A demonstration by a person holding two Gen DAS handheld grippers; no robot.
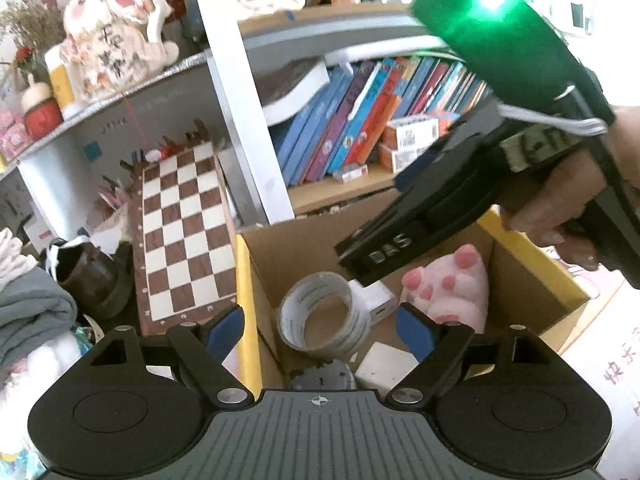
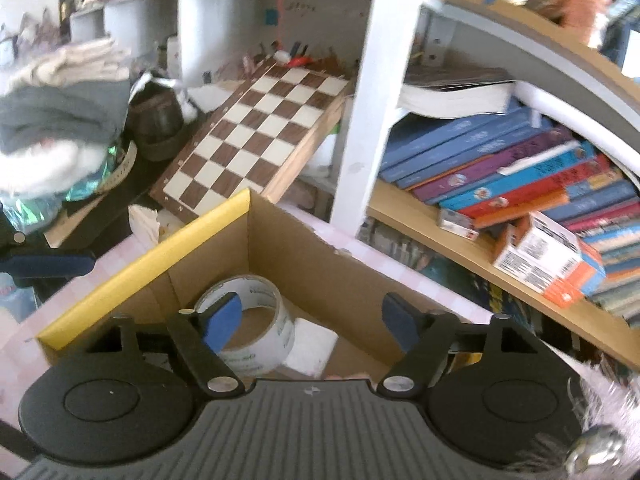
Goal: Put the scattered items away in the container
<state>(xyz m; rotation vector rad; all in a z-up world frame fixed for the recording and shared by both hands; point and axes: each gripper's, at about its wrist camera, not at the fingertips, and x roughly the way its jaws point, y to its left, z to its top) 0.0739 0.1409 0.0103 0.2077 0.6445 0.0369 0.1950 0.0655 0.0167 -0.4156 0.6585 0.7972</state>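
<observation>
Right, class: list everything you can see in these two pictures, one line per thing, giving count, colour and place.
cardboard box: one, brown with yellow rim, below both grippers
tape roll: one, clear-whitish, in the box
plush paw: one, pink, in the box
white blocks: two, white, in the box beside the tape roll
chessboard: one, brown and cream, leaning left of the box
books: a row, mostly blue, purple, red, on the shelf
folded cloths: a pile, grey and white, far left
left gripper: open, empty
right gripper: open, empty
hand: one, holding the right gripper
</observation>
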